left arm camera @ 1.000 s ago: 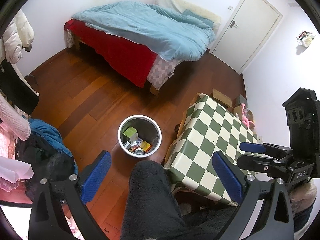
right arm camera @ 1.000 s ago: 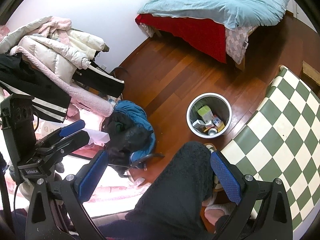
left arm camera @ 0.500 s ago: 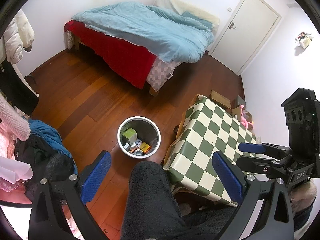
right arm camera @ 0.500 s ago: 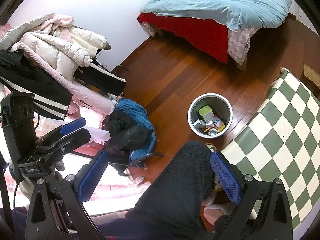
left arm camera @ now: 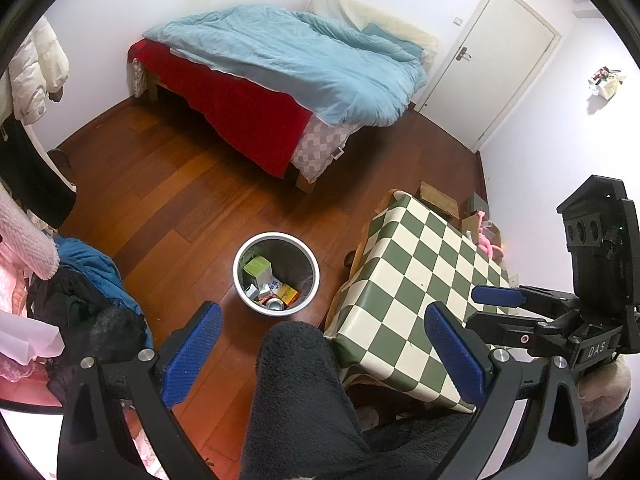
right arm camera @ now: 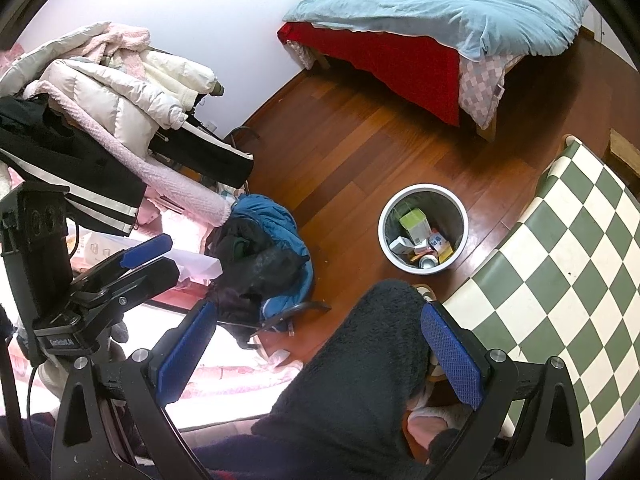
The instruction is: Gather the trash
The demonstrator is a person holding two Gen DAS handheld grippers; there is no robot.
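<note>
Over the last second little has shifted: we hold the left gripper [left arm camera: 320,354] and right gripper [right arm camera: 316,354] released and empty above our knee; the trash sits in the bin [left arm camera: 276,274] on the floor beside the counter [left arm camera: 424,280]; collection looks finished.

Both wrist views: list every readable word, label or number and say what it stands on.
"DAS": white letters on the black body of the right hand-held gripper.
White label on the black left hand-held gripper: too blurred to read.
Printing on the boxes in the white round trash bin: too small to read.
</note>
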